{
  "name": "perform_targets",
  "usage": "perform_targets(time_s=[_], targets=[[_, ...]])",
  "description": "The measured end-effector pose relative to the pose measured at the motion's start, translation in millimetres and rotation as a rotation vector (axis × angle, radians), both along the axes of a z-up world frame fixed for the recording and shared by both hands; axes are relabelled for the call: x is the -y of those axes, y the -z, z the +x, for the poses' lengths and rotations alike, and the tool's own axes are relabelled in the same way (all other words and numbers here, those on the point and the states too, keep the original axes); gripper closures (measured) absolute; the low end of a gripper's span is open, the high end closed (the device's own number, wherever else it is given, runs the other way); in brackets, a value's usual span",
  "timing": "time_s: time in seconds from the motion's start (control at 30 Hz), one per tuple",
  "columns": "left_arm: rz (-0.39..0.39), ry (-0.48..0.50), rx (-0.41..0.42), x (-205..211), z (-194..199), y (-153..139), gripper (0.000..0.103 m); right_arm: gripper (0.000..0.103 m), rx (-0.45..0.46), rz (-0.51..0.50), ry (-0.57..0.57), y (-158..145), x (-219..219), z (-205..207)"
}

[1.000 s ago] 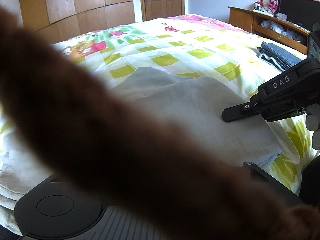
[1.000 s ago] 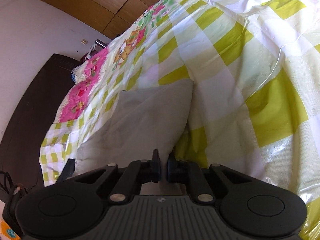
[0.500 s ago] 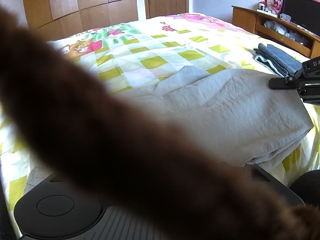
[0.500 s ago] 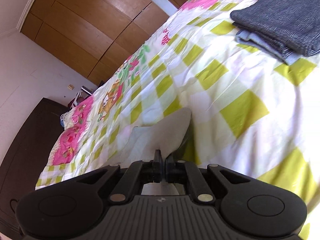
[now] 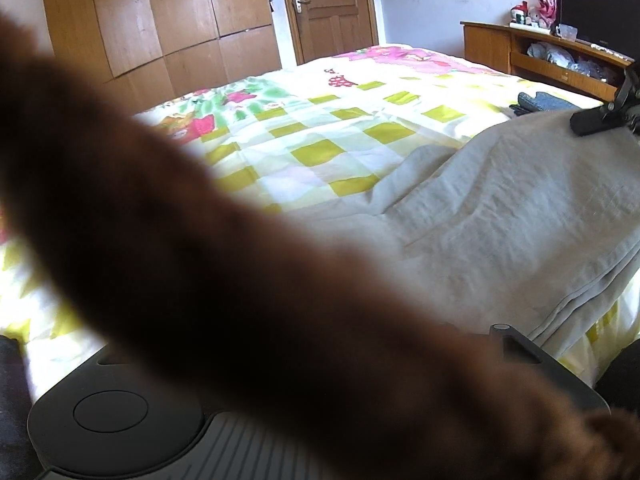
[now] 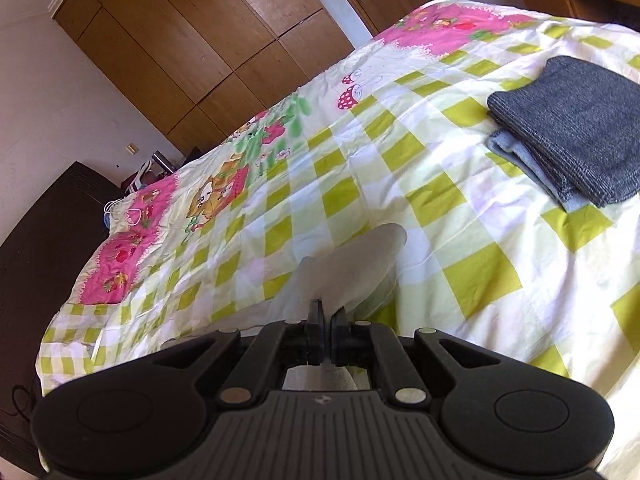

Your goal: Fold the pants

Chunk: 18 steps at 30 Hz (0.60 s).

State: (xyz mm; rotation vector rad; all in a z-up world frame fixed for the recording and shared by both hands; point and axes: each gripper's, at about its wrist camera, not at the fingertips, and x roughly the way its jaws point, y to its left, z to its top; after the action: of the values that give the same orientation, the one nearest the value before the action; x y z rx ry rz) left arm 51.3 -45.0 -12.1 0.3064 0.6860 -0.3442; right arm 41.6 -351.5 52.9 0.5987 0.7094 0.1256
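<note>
A blurred brown furry strip hides the left gripper's jaws. Right gripper pinches creased grey pants; folded knit clothes near the bed's edge.

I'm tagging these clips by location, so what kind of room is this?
Most likely a home bedroom: a bed with a checked cartoon sheet, a wooden wardrobe along the wall, and folded clothes stacked on the bed.

Bright daylight washes out the bedspread in places. A blurred brown shape fills much of the left view. Fisheye distortion bends the wardrobe lines.
</note>
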Motion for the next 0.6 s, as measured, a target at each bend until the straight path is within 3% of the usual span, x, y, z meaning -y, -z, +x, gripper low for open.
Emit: perform_targets(time_s=[0.1,0.17,0.4,0.6], targets=[[0.034,0.046,-0.083,-11,7,10,0.03,0.082,-0.008,-0.029,0.001,-11,-16,7],[0.021,0.051,-0.062,-19,2,9,0.03,0.081,-0.01,-0.051,-0.013,-21,-35,13],[-0.095,0.013,-0.082,-58,-3,5,0.03,0.081,0.003,-0.128,-0.114,-53,-118,42],[-0.196,0.013,-0.088,-76,-7,0,0.03,0.081,-0.03,-0.155,-0.189,-47,-185,74]])
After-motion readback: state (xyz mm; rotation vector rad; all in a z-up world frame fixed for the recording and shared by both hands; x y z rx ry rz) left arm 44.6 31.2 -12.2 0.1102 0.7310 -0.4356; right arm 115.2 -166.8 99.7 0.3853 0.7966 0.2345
